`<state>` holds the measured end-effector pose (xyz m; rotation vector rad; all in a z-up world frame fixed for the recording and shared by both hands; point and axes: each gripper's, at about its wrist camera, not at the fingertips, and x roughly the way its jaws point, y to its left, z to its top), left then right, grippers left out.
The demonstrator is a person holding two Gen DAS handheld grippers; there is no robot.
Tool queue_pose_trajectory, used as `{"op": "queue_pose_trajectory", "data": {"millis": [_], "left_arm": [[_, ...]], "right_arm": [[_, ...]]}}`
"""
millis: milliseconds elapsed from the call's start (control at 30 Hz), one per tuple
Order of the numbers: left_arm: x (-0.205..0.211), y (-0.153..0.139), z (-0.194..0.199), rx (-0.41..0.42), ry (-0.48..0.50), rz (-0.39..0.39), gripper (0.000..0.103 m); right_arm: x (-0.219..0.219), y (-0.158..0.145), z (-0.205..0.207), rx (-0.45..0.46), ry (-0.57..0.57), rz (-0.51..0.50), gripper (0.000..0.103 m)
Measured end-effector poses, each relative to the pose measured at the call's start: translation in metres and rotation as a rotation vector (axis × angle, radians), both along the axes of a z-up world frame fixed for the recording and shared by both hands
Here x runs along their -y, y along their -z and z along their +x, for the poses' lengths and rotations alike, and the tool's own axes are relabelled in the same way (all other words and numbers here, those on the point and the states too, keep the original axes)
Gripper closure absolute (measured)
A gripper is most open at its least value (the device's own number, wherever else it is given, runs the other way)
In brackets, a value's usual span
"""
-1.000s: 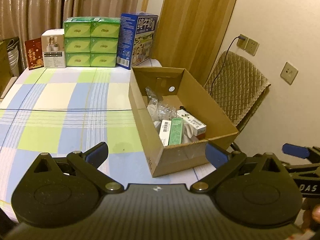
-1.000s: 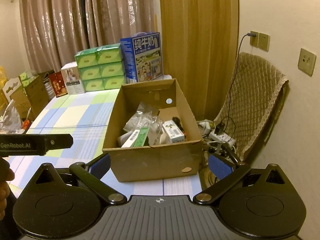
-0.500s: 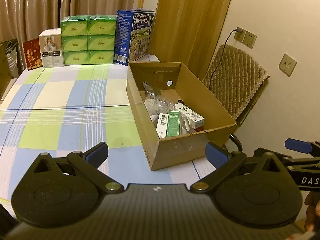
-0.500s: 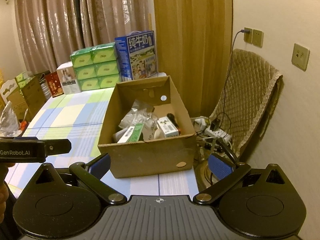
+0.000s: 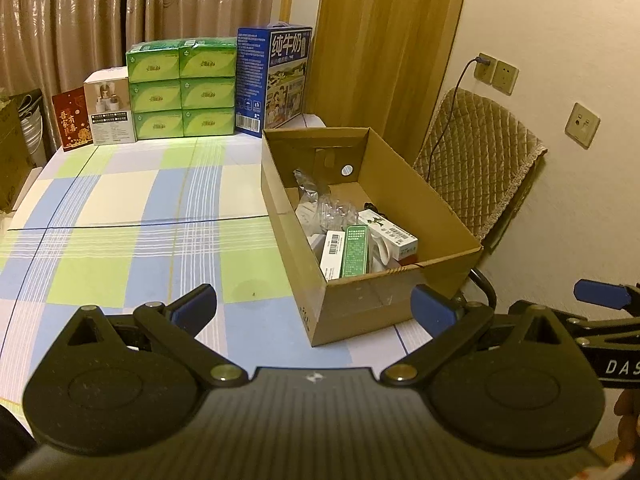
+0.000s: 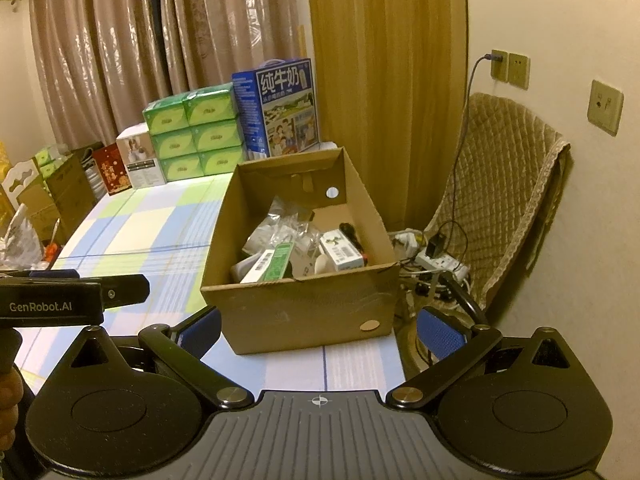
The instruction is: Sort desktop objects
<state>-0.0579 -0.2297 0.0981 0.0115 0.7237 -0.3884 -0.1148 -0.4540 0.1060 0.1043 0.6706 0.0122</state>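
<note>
An open cardboard box [image 5: 404,296] [image 6: 304,312] stands at the right end of the checked table [image 5: 120,240] [image 6: 152,224]. Inside lie a green carton [image 5: 355,250] [image 6: 280,260], a white barcoded carton [image 5: 333,252] [image 6: 260,266], another white carton [image 5: 390,234] [image 6: 340,254] and clear plastic bags [image 5: 334,210] [image 6: 280,228]. My left gripper [image 5: 313,307] is open and holds nothing, hanging short of the box's near left corner. My right gripper [image 6: 318,330] is open and holds nothing, just before the box's front wall.
At the table's far end stand green tissue packs [image 5: 182,88], a blue milk carton case [image 5: 272,80], a white box [image 5: 110,106] and a red card [image 5: 70,122]. A quilted chair [image 6: 496,200] and a power strip [image 6: 440,260] sit right of the table.
Both grippers have drawn back and risen slightly, so the box sits farther away and lower in view. Both stay open with nothing held.
</note>
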Motion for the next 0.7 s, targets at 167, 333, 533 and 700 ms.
{"op": "queue_pose_trajectory", "data": {"millis": [167, 333, 533, 700], "left_arm": [[0.0003, 0.0009, -0.0003, -0.002, 0.005, -0.002, 0.001], [0.0005, 0.0021, -0.0004, -0.005, 0.006, -0.005, 0.001], [0.0021, 0.0038, -0.0007, 0.002, 0.02, 0.01, 0.001], [-0.0016, 0.0049, 0.0, 0.003, 0.021, -0.012, 0.001]], "right_arm": [[-0.0005, 0.0004, -0.0003, 0.0, 0.002, 0.001, 0.002], [-0.0001, 0.0015, -0.0002, -0.003, 0.002, 0.003, 0.002], [-0.0003, 0.0054, -0.0001, -0.01, 0.0, 0.003, 0.002], [-0.0022, 0.0078, 0.0003, -0.017, 0.002, 0.003, 0.002]]}}
